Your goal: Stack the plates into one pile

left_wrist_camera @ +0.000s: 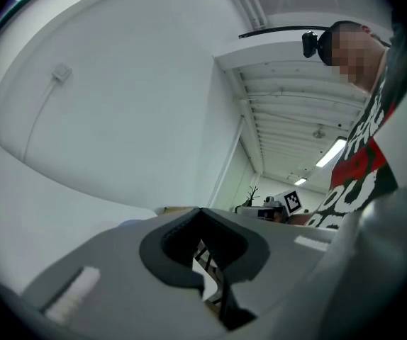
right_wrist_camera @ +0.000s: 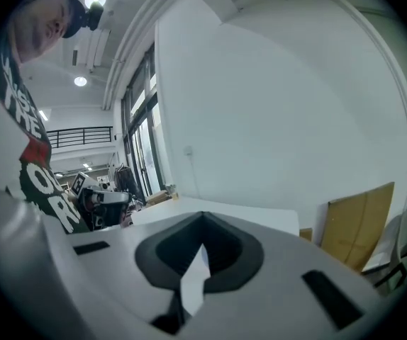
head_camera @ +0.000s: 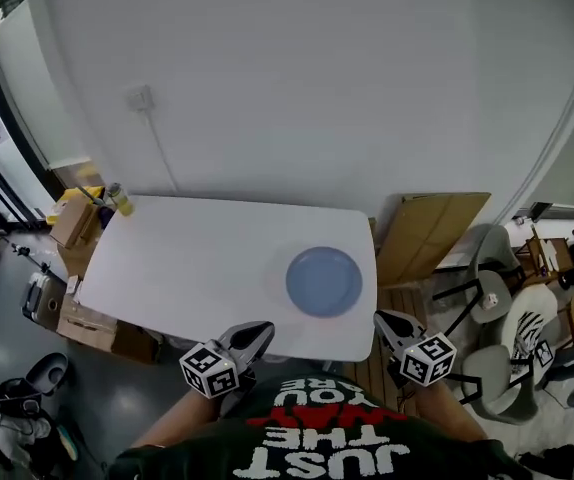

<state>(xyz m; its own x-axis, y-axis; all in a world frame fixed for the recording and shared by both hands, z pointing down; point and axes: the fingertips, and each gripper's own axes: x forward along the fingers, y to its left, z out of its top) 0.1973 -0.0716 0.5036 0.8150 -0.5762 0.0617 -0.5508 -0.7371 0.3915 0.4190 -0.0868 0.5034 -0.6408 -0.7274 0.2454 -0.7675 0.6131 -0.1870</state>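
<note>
Yellow bottle (head_camera: 120, 200) on the white table's (head_camera: 197, 268) far-left corner — cardboard sheet (head_camera: 429, 233) against the wall (head_camera: 317, 88)

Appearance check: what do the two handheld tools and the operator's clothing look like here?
Left tool and right tool: light grey moulded bodies with black-lined tapered jaws, each carrying a white cube with black square markers. No cables visible. The operator wears a dark T-shirt with white and red lettering.

Head view steeply down over table (head_camera: 187, 268)
</note>
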